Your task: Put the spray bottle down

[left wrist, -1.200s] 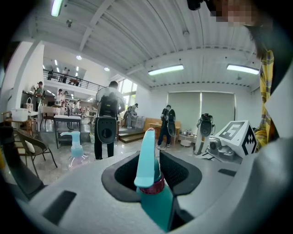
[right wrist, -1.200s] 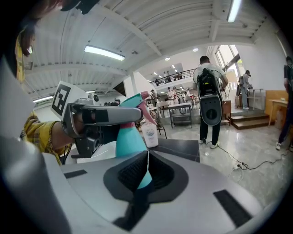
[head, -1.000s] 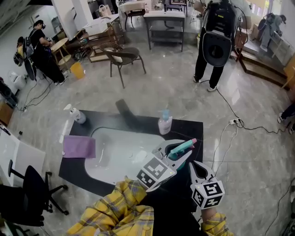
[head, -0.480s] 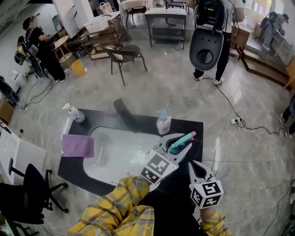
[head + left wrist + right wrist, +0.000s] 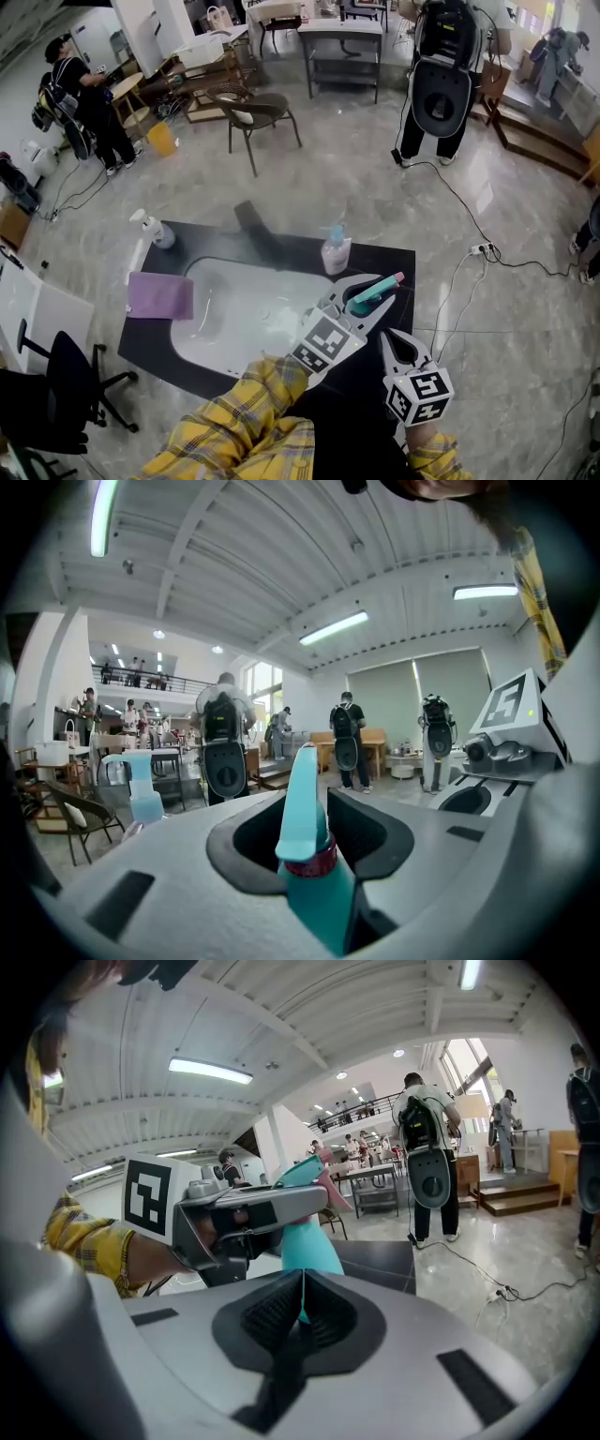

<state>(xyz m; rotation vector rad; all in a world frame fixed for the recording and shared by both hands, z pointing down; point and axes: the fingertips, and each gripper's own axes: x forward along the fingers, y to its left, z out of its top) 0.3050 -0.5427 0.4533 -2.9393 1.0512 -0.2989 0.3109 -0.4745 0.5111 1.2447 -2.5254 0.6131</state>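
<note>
teal plastic spray bottle tilted, nozzle end up, clamped between the left gripper jaws, over the black counter near its right edge, right of the white basin; right gripper pinched closed, empty, just beside

Bright ceiling tubes, fisheye edges, bg sharp

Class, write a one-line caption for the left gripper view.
Left gripper clamped on a teal spray bottle.
</note>
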